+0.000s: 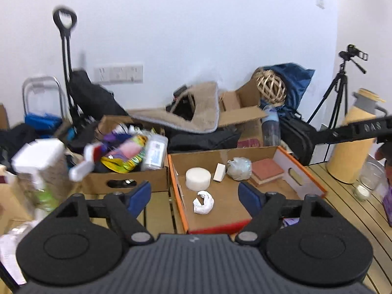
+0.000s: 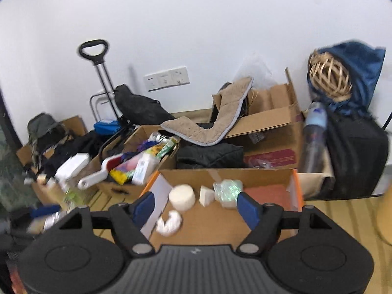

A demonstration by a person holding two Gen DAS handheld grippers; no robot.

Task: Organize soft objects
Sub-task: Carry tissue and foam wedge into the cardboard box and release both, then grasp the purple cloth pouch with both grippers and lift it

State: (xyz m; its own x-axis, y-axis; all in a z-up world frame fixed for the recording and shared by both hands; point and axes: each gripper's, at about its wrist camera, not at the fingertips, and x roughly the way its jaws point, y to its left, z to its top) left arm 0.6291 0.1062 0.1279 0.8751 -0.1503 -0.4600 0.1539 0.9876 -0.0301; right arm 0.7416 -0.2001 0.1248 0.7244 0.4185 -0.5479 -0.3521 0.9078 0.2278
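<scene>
A: Both tools are seen held above the table, and nothing is gripped. The left gripper is spread wide, its blue pads well apart, and the same is shown for the right gripper.

B: And the soft things are found where?

A: Inside the shallow orange-edged box. A crumpled white cloth is lying nearest the front, a white round sponge is set behind it, with a small white wedge beside that, then a wrapped greenish bundle and a reddish pad at the right wall.

B: Which one is likely to be taken first?

A: The cloth, it is judged; it is framed between the left pads and sits apart from the rest.

B: How should it be done well?

A: The tool is best lowered straight over the cloth, with the jaws kept wide until the pads straddle it. A gentle squeeze is advised, since it will compress and may slip. The box floor should be cleared by the fingertips. The cluttered box at the left should be left undisturbed.
</scene>
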